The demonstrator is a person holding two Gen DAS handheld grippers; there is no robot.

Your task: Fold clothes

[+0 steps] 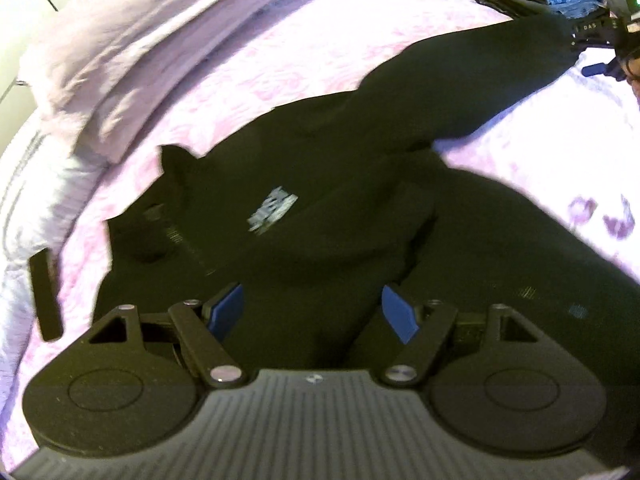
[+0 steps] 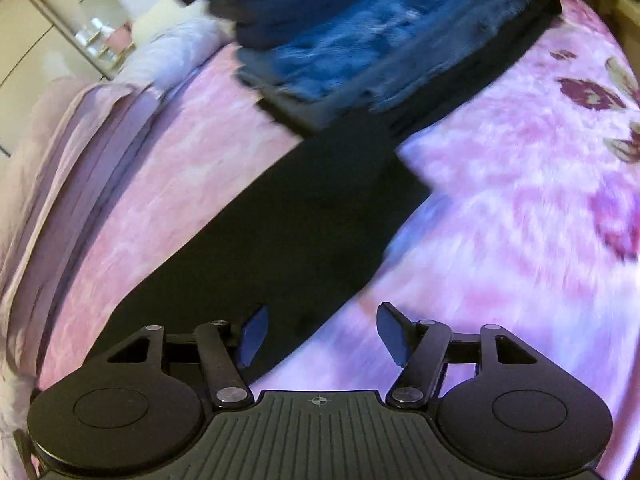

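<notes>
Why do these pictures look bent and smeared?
Both views are fisheye, so the bed curves. Left wrist view: the black garment is dark and detail-poor, its logo smeared. Right wrist view: motion blur streaks the folded blue stack and the pink floral blanket.

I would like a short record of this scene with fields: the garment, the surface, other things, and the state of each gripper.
garment: black long-sleeved sweatshirt with a small white print, lying rumpled, one sleeve stretched out
surface: pink flowered fleece blanket on a bed
other things: stack of folded blue and dark clothes; pale lilac pillows; small black flat object near the bed's edge
left gripper: open, over the sweatshirt, holding nothing
right gripper: open, above the sleeve, holding nothing
</notes>
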